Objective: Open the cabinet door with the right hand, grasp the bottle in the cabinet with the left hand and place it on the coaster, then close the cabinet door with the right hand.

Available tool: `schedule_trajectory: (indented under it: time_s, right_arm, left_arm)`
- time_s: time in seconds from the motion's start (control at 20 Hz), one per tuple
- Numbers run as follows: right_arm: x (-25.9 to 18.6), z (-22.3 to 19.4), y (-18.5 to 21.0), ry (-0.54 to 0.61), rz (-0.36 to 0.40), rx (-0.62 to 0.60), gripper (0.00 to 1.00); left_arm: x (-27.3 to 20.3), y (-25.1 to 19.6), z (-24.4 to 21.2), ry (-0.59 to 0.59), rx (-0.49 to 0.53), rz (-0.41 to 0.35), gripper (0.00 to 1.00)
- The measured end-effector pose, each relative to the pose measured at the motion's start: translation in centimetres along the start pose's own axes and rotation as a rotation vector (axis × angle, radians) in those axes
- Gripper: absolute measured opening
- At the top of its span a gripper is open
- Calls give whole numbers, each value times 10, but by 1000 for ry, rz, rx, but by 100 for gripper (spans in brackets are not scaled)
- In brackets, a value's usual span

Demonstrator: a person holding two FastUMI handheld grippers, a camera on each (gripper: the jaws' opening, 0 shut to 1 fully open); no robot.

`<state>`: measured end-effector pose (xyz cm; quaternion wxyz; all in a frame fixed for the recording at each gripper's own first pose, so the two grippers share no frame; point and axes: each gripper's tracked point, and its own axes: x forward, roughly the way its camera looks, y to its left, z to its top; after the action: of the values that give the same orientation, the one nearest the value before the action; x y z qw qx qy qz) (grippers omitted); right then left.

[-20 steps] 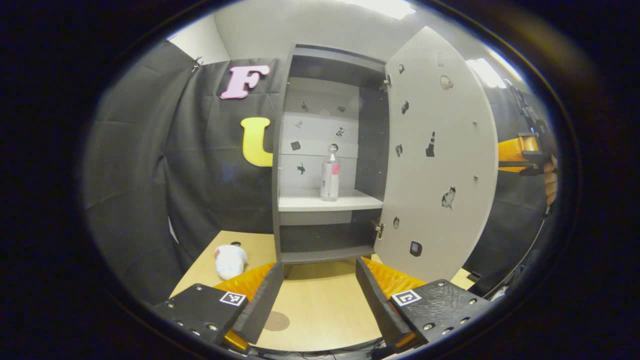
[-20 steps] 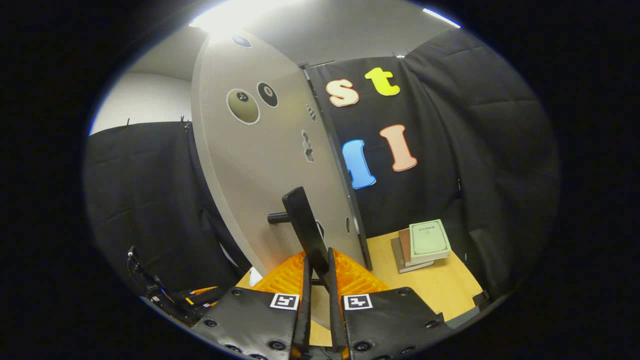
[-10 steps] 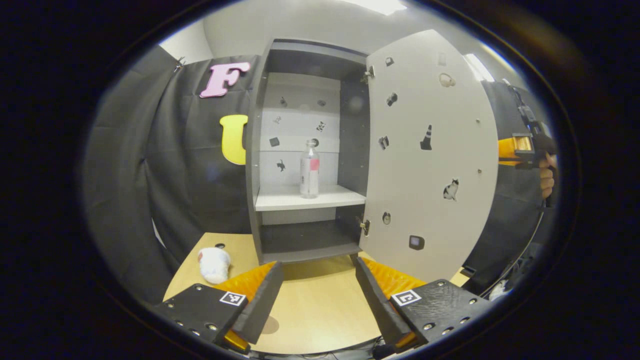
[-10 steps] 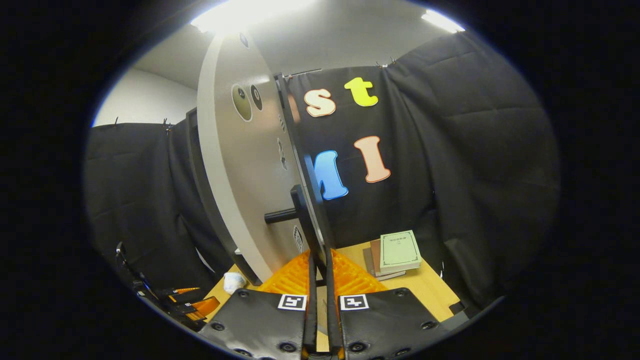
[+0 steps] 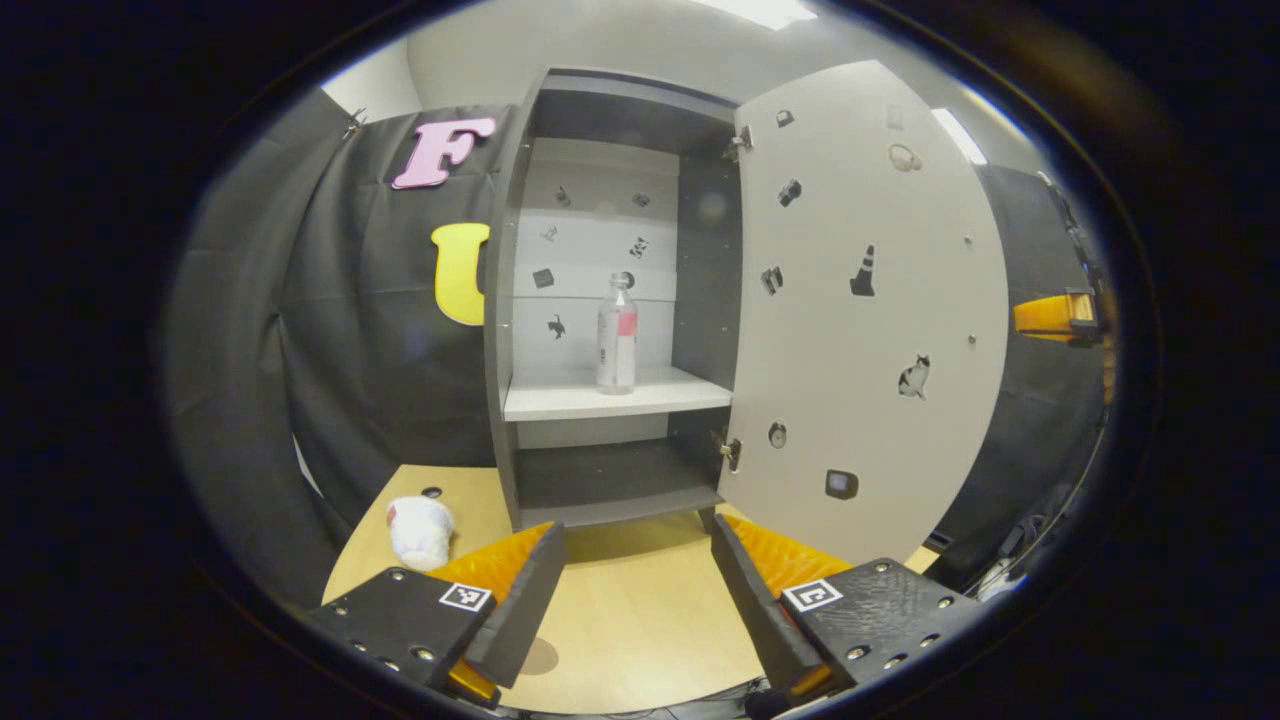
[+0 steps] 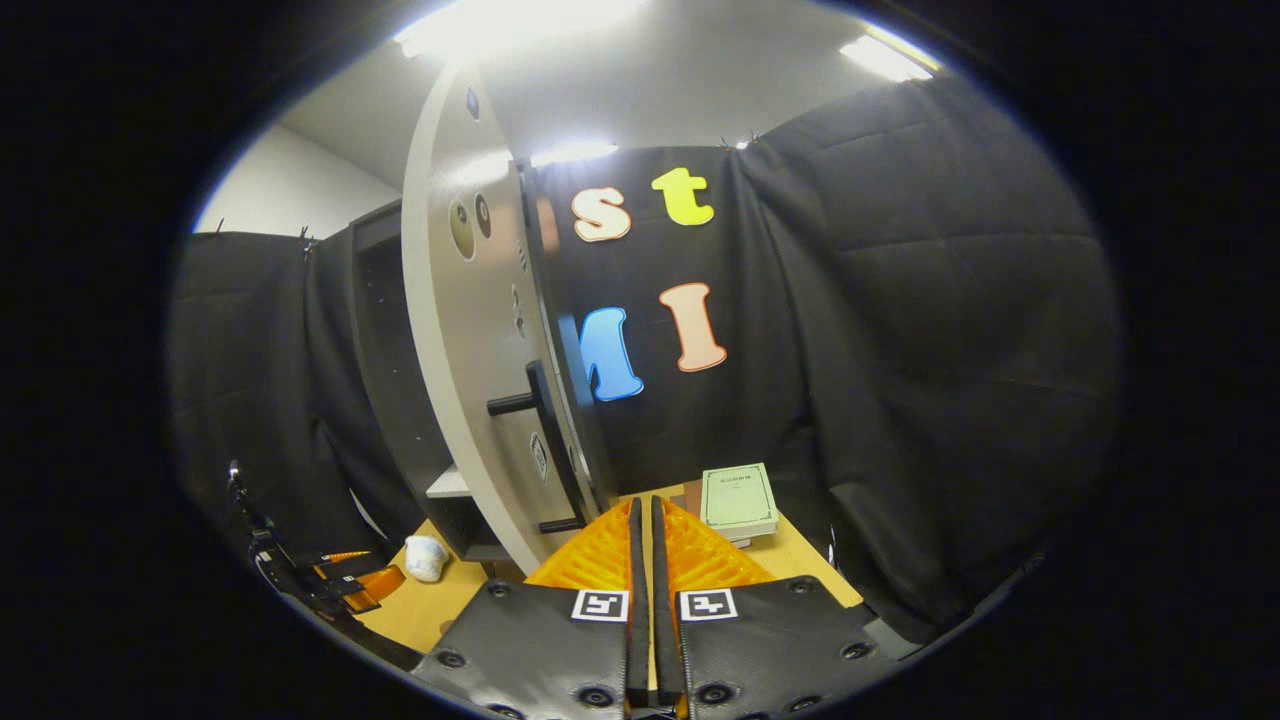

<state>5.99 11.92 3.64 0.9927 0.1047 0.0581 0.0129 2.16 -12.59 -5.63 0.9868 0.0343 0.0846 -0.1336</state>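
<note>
On the table (image 5: 630, 610), the left gripper (image 5: 637, 590) hovers with fingers spread wide and nothing between them; left of it lies a white toy (image 5: 420, 530), and well ahead and above stands the cabinet (image 5: 610, 300), the bottle (image 5: 617, 335) upright on its white shelf (image 5: 600, 398). To the right the door (image 5: 860, 320) hangs swung wide open, and past its far edge the right gripper (image 6: 645, 560) sits, its fingers nearly together on nothing, just beside the door's handle (image 6: 550, 440) but apart from it, with books (image 6: 738, 500) on the table beyond.
</note>
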Motion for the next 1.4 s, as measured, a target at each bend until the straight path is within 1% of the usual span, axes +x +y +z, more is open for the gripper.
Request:
schedule_trajectory:
  time_s: [0.1, 0.2, 0.3, 0.35, 0.4, 0.45, 0.5, 0.55, 0.6, 0.65, 0.75, 0.8, 0.85, 0.9, 0.95, 1.0, 1.05, 1.1, 1.15, 1.2, 1.35, 1.4]
  right_arm:
    - [2, 4, -19, -14, -53, 11, 5]
    - [2, 5, -19, -17, -29, 22, 5]
    - [6, 6, -31, -22, -62, 17, 5]
    - [10, 10, -39, -22, -89, 16, 0]
    - [14, 13, -43, -24, -105, 19, 0]
    - [18, 15, -40, -25, -105, 24, 12]
    - [20, 18, -37, -23, -94, 24, 9]
    - [26, 20, -30, -17, -65, 11, 25]
    - [28, 21, -25, -10, -39, -12, 28]
    - [33, 20, -26, -3, -41, -37, 34]
    - [42, 21, -32, 1, -67, -86, 68]
    - [49, 23, -36, 5, -85, -105, 81]
    - [57, 23, -40, 7, -105, -118, 87]
    - [64, 26, -45, 5, -129, -131, 87]
    - [73, 29, -54, 4, -161, -148, 92]
    - [78, 34, -67, -4, -211, -173, 99]
    - [90, 41, -76, -20, -242, -194, 100]
    - [100, 45, -80, -27, -251, -195, 100]
    - [109, 45, -77, -26, -240, -183, 96]
    - [120, 46, -75, -22, -225, -164, 99]
    - [151, 45, -77, -18, -187, -131, 99]
    - [160, 44, -80, -20, -184, -129, 99]
  left_arm:
    - [4, -1, 6, -12, -4, -19, 89]
    - [10, 2, 12, -28, 0, -24, 88]
    - [9, 2, 12, -29, -2, -32, 89]
    - [9, 4, 13, -31, -4, -30, 89]
    - [12, 8, 16, -36, -6, -25, 89]
    - [15, 16, 22, -48, -12, -18, 88]
    - [19, 20, 30, -58, -18, -17, 89]
    - [23, 24, 36, -69, -22, -13, 89]
    - [25, 29, 42, -83, -22, -1, 89]
    - [28, 35, 49, -94, -20, 10, 88]
    - [40, 42, 64, -120, -18, 22, 88]
    - [46, 45, 72, -129, -21, 26, 88]
    - [53, 47, 81, -140, -28, 28, 88]
    - [61, 49, 89, -148, -36, 24, 89]
    - [71, 48, 97, -152, -44, 15, 88]
    - [84, 49, 103, -155, -49, 6, 89]
    - [93, 51, 110, -160, -49, 4, 88]
    - [104, 53, 119, -166, -46, 6, 89]
    - [115, 53, 126, -167, -41, 9, 89]
    - [127, 53, 133, -169, -34, 7, 89]
    - [162, 55, 156, -190, -1, 10, 88]
    - [175, 56, 162, -201, 17, 17, 89]
